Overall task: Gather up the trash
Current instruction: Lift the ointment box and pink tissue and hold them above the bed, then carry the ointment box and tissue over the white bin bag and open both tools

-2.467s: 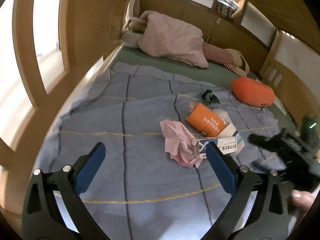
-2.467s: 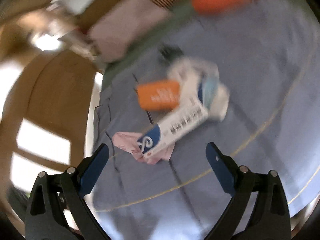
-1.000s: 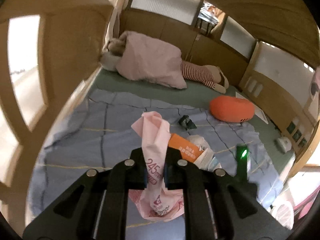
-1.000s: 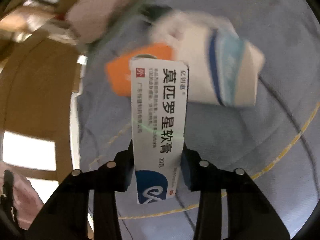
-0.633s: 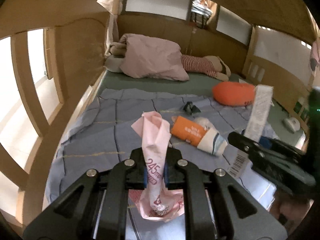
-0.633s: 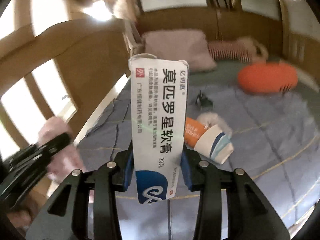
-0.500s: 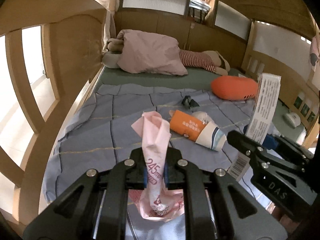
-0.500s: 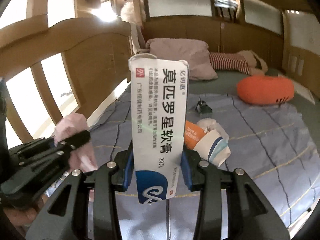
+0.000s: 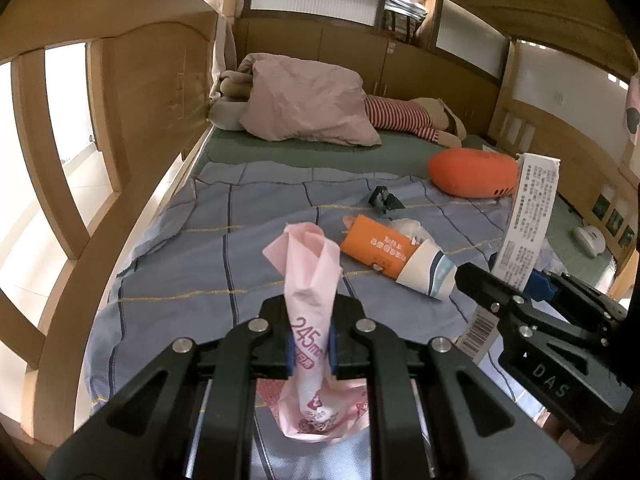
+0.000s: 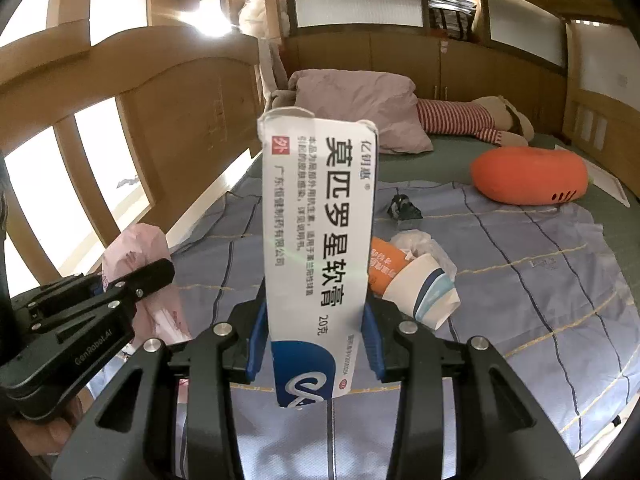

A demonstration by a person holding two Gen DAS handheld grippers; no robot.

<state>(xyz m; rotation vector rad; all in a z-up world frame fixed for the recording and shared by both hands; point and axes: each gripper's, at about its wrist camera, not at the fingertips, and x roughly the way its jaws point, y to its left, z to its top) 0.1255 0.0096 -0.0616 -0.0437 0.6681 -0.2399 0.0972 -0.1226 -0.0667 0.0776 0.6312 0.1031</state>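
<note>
My left gripper (image 9: 310, 346) is shut on a crumpled pink plastic bag (image 9: 308, 276) and holds it upright above the near end of the bed. My right gripper (image 10: 316, 338) is shut on a white and blue ointment box (image 10: 318, 240), held upright; the box also shows in the left wrist view (image 9: 528, 216). On the blue blanket (image 9: 224, 256) lie an orange packet (image 9: 376, 246), a white and blue paper cup (image 9: 428, 274), a white crumpled wrapper (image 10: 416, 240) and a small black scrap (image 9: 384, 198). The pink bag also shows in the right wrist view (image 10: 140, 256).
An orange cushion (image 9: 472, 172) lies at the right of the bed. A pink pillow (image 9: 304, 102) and a striped stuffed toy (image 9: 404, 118) lie at the far end. Wooden bed rails (image 9: 80, 184) run along the left side, and a wooden wall (image 9: 560, 148) along the right.
Since 2.5 s ago both grippers shut, the left on the pink bag and the right on the ointment box, and lifted them off the blanket. In the last half second little has moved.
</note>
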